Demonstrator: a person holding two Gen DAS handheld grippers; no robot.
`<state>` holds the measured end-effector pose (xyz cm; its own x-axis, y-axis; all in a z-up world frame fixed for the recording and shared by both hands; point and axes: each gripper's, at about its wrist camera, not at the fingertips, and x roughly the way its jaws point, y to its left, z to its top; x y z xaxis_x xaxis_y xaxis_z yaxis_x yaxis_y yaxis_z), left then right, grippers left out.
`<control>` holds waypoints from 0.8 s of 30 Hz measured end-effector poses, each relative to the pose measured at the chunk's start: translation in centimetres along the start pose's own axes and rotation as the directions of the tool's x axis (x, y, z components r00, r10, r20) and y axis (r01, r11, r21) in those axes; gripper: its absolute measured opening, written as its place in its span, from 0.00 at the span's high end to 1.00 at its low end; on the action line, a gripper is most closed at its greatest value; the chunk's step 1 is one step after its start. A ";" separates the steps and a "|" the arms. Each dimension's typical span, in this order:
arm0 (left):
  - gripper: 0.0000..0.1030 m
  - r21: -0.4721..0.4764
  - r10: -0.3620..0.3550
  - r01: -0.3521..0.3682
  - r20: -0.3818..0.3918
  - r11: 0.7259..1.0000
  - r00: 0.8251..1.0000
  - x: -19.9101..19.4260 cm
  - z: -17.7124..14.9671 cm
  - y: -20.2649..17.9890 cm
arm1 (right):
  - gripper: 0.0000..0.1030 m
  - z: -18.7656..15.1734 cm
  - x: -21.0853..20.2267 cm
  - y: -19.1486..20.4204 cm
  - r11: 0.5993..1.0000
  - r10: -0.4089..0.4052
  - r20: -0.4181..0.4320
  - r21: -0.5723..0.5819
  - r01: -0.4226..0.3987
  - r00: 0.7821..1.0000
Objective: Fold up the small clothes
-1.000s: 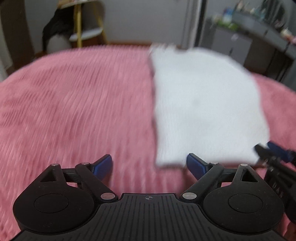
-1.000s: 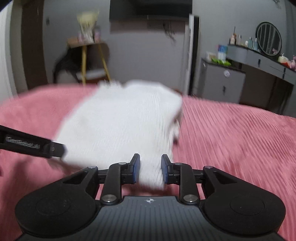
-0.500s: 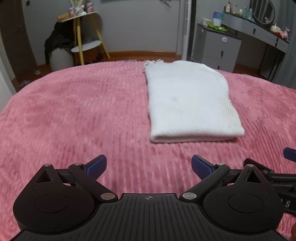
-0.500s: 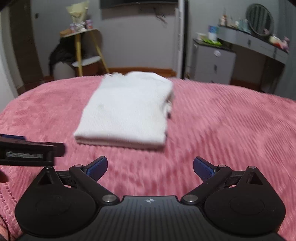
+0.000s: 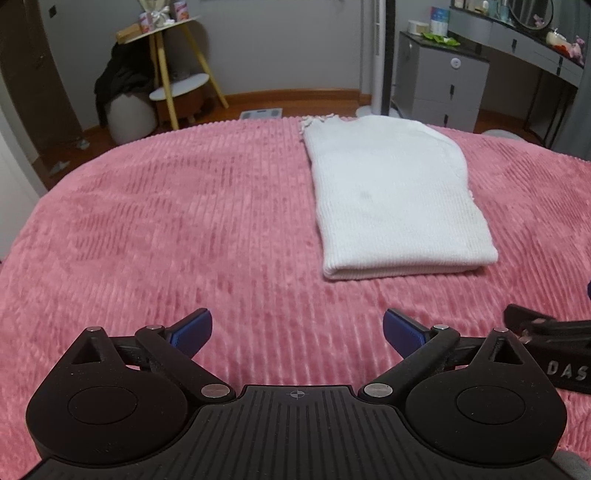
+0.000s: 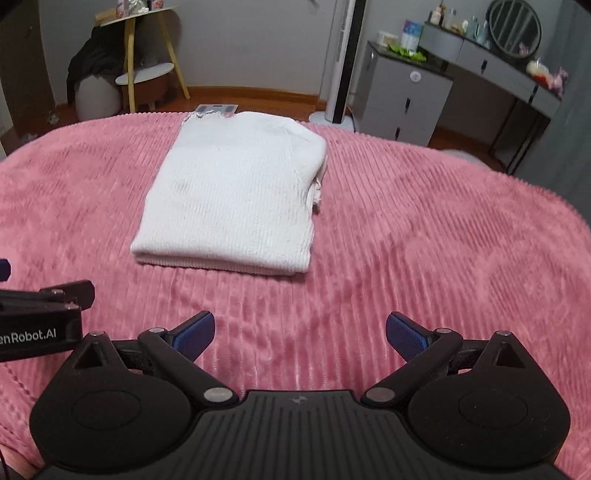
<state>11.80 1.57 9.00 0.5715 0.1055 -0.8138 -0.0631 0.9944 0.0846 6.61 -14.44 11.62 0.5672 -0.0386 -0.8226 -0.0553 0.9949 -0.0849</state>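
A white ribbed knit garment (image 5: 391, 199) lies folded into a flat rectangle on the pink bedspread (image 5: 184, 229), its folded edge nearest me. In the right wrist view the same garment (image 6: 236, 195) sits left of centre on the bedspread (image 6: 424, 240). My left gripper (image 5: 297, 330) hovers open above the cover, short of the garment and to its left, nothing between its blue pads. My right gripper (image 6: 300, 332) is likewise open and empty, held back from the garment's near edge. Each gripper's black body shows at the side of the other's view.
Beyond the bed's far edge stand a yellow-legged side table (image 5: 173, 66) with dark clothing draped beside it, a tall tower fan (image 6: 343, 62), a grey drawer cabinet (image 5: 439, 85) and a dressing table with a round mirror (image 6: 515, 33). A scale (image 5: 260, 113) lies on the wooden floor.
The right gripper let go of the garment's near edge and opened wide. Both grippers rose and drew back, so the folded garment now lies farther off and sharp.
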 end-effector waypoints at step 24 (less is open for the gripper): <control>0.01 -0.012 -0.003 0.003 0.016 1.000 1.000 -1.5 0.9 0.7 | 0.04 1.3 -1.4 0.8 1.000 0.021 0.023 0.012 -0.021 1.000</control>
<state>11.64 2.13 10.81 0.5845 0.1024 -0.8049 -0.0712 0.9947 0.0748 6.88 -13.49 13.41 0.5843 -0.0155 -0.8114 -0.0575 0.9965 -0.0605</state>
